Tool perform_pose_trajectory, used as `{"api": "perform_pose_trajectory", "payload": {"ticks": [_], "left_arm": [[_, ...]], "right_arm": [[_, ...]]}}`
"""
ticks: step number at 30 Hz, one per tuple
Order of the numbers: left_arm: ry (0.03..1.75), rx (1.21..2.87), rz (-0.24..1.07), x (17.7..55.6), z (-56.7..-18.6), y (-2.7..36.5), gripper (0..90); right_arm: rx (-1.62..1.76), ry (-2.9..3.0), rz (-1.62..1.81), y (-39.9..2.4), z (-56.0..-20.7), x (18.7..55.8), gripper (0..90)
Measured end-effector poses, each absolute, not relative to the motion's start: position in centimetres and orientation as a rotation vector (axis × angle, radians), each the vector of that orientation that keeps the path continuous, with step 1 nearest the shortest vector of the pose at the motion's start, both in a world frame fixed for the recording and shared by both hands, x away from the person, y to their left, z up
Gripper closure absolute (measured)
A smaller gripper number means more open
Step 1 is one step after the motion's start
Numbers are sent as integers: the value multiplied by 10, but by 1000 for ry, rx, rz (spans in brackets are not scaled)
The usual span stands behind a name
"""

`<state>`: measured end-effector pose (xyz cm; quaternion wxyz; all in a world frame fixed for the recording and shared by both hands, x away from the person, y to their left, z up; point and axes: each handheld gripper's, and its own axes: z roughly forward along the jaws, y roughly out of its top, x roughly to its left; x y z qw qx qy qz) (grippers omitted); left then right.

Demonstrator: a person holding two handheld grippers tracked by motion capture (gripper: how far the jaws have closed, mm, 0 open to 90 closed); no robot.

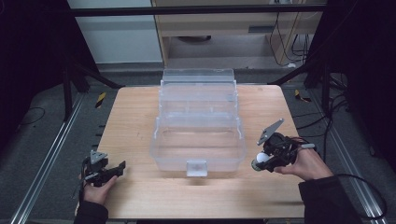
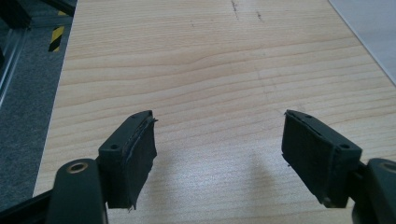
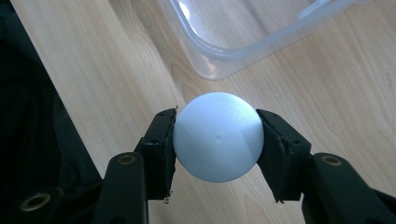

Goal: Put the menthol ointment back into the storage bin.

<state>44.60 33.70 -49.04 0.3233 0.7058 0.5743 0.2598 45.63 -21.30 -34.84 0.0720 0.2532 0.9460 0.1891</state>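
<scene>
Table (image 1: 140, 196) of pale wood carries a clear plastic box (image 1: 198, 140), open at its centre. The left gripper (image 2: 219, 140) hovers near the table's front left corner, jaws spread wide and empty. The right gripper (image 3: 217, 140) pinches a white ball (image 3: 217, 136) just beside the box's right front corner. Smooth and round, the ball could squirt from the pads if pressure slackens.

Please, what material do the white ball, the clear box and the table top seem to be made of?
White ball: likely smooth matte plastic; it shows an even surface with soft shine, held in the right gripper.
Clear box: transparent plastic, glossy; the table shows through its walls.
Table top: light wood or wood laminate, with visible grain lines.
</scene>
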Motion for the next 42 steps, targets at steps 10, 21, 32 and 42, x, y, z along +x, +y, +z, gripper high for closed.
{"api": "perform_pose_trajectory", "payload": {"ticks": [10, 21, 32, 42], "left_arm": [[1507, 1854, 680, 446, -491, 337, 253], [1505, 1856, 681, 446, -490, 337, 253], [1504, 1855, 683, 447, -490, 337, 254], [1505, 1847, 690, 446, -489, 337, 255]], "right_arm": [[750, 2830, 597, -206, -322, 459, 505], [734, 2831, 632, -196, -309, 473, 505], [732, 2822, 666, -180, -309, 492, 505], [742, 2806, 706, -166, -319, 509, 505]]}}
